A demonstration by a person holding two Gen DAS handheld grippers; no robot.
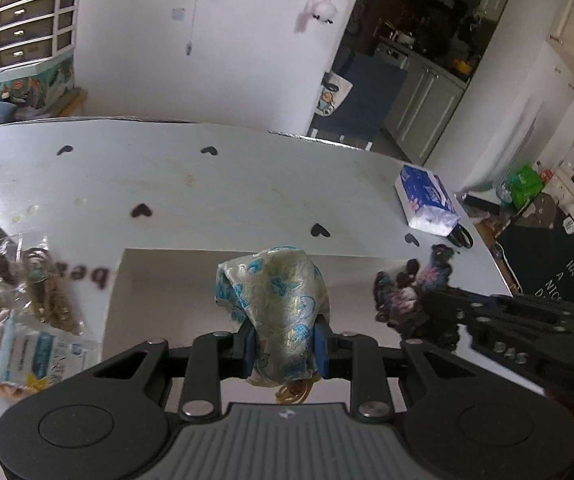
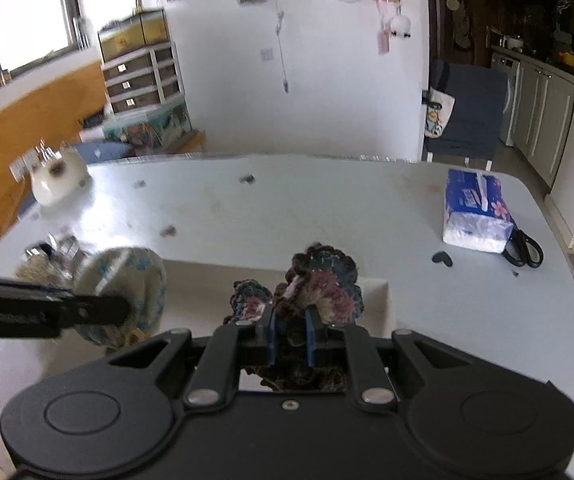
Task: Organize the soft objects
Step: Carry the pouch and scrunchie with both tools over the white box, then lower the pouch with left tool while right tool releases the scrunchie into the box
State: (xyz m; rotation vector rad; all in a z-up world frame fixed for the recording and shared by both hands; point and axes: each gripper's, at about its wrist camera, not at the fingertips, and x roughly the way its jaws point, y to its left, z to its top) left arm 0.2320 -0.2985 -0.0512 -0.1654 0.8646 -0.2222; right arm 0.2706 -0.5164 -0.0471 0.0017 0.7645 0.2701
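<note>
Okay, both hands loaded. Left gripper (image 1: pixel 285 350) pinching cream-blue satin pouch (image 1: pixel 275 300), lifted above white tray (image 1: pixel 159 276). Right gripper (image 2: pixel 290 336) clamped on dark crochet piece (image 2: pixel 319 280), same tray. Prob held apart to sort separately. Tissue pack (image 2: pixel 475 210) far right, untouched.

White walls (image 2: pixel 327 92), bright window (image 2: pixel 27 12), drawer unit (image 2: pixel 143 76), kitchen cabinets (image 2: pixel 543 120)

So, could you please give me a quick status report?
Left hand-held gripper shut on cream-and-blue pouch. Right hand-held gripper shut on dark crocheted piece. Both above the table; path clear.
</note>
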